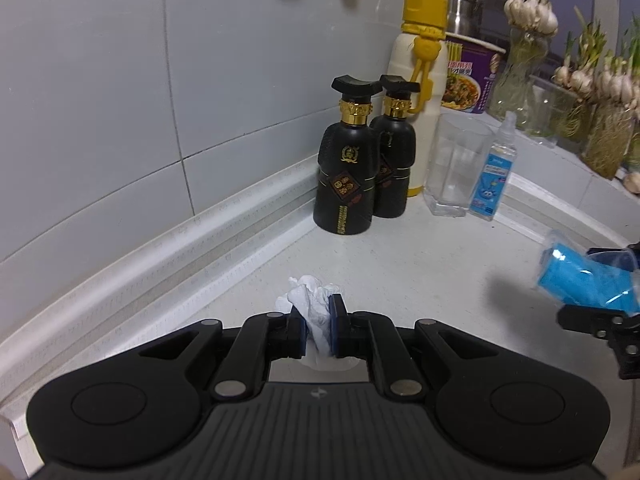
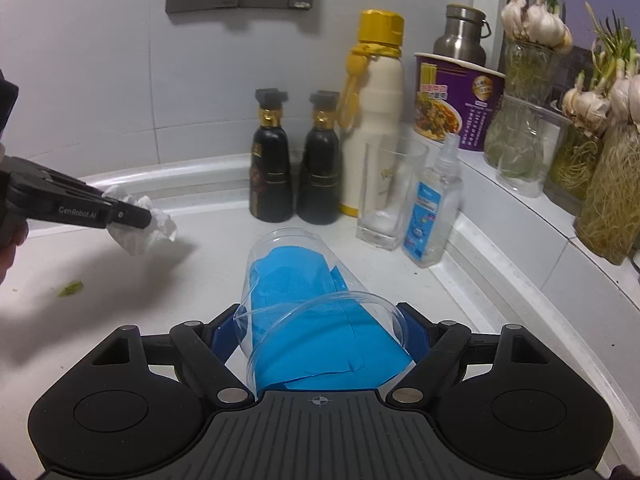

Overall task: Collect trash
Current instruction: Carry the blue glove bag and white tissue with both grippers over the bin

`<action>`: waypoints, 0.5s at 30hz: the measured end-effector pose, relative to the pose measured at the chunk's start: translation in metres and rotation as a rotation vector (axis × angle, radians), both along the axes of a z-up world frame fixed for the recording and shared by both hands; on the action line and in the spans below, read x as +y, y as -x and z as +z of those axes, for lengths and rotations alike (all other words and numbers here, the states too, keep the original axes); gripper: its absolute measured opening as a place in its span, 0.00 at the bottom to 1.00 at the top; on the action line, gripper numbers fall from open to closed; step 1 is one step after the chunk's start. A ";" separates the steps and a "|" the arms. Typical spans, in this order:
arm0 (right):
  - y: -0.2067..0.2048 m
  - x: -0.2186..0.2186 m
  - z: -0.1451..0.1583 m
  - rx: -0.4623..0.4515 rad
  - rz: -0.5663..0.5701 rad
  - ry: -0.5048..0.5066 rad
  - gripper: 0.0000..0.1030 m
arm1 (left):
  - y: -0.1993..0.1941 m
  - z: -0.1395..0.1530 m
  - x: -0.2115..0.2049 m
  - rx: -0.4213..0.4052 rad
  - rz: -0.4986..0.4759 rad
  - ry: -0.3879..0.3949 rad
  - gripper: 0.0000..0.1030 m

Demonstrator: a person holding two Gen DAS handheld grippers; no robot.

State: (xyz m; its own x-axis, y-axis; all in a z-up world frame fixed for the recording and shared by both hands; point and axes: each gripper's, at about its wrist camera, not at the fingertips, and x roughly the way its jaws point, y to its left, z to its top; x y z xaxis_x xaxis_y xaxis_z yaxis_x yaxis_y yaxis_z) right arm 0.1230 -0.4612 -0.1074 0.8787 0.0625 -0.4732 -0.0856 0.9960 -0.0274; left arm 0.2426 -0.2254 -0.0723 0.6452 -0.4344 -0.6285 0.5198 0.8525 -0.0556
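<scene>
The left gripper [image 1: 318, 326], black with blue pads, is pinched tight on a crumpled white paper tissue [image 1: 314, 312] and tilts downward above the bench. In the right wrist view it enters from nine o'clock. The right gripper [image 2: 320, 336] is spread wide around a clear plastic cup lined with blue paper [image 2: 304, 304], its pads touching both sides, angled gently downward.

I see two black bottles [image 2: 294, 168], a yellow-capped flask [image 2: 374, 120], an empty glass [image 2: 386, 194], a spray bottle [image 2: 434, 204] and sprouting garlic [image 2: 536, 24].
</scene>
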 end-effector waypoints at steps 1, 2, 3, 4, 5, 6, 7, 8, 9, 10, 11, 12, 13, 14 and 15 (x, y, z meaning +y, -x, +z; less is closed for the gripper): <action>0.000 0.003 0.001 0.001 0.003 0.002 0.79 | 0.002 0.001 0.003 0.003 0.000 0.007 0.09; 0.002 0.007 0.001 0.000 0.007 0.004 0.79 | 0.005 0.002 0.006 0.007 0.000 0.015 0.09; 0.003 0.011 0.002 0.001 0.011 0.006 0.79 | 0.007 0.003 0.009 0.011 0.000 0.022 0.09; 0.005 0.015 0.003 0.000 0.016 0.009 0.79 | 0.009 0.004 0.012 0.012 -0.001 0.028 0.09; 0.007 0.020 0.004 0.000 0.020 0.011 0.79 | 0.011 0.006 0.016 0.012 -0.003 0.033 0.09; 0.008 0.025 0.005 -0.001 0.024 0.014 0.79 | 0.014 0.007 0.020 0.010 -0.003 0.038 0.09; 0.010 0.030 0.006 -0.001 0.028 0.016 0.79 | 0.017 0.009 0.025 0.009 -0.004 0.044 0.09; 0.012 0.035 0.007 -0.003 0.029 0.018 0.79 | 0.020 0.011 0.029 0.007 -0.004 0.049 0.09; 0.014 0.041 0.009 -0.005 0.031 0.017 0.79 | 0.022 0.014 0.034 0.007 -0.004 0.054 0.09; 0.016 0.046 0.010 -0.007 0.031 0.012 0.79 | 0.025 0.016 0.039 0.005 -0.006 0.059 0.09; 0.019 0.051 0.012 -0.009 0.031 0.004 0.79 | 0.028 0.019 0.044 0.003 -0.006 0.063 0.09; 0.022 0.056 0.013 -0.011 0.031 -0.006 0.79 | 0.031 0.022 0.049 0.001 -0.007 0.066 0.09; 0.024 0.062 0.014 -0.012 0.032 -0.016 0.79 | 0.034 0.025 0.054 0.000 -0.009 0.068 0.09; 0.027 0.067 0.015 -0.013 0.034 -0.026 0.79 | 0.037 0.028 0.059 -0.002 -0.009 0.071 0.09; 0.029 0.073 0.016 -0.013 0.036 -0.035 0.79 | 0.040 0.030 0.065 -0.002 -0.008 0.074 0.09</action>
State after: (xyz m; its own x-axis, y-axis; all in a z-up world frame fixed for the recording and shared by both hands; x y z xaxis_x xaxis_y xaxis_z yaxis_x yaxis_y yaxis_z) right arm 0.0939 -0.3881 -0.0911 0.8815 0.1102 -0.4591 -0.1208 0.9927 0.0063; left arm 0.2022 -0.1604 -0.0421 0.6428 -0.4849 -0.5929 0.5268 0.8418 -0.1173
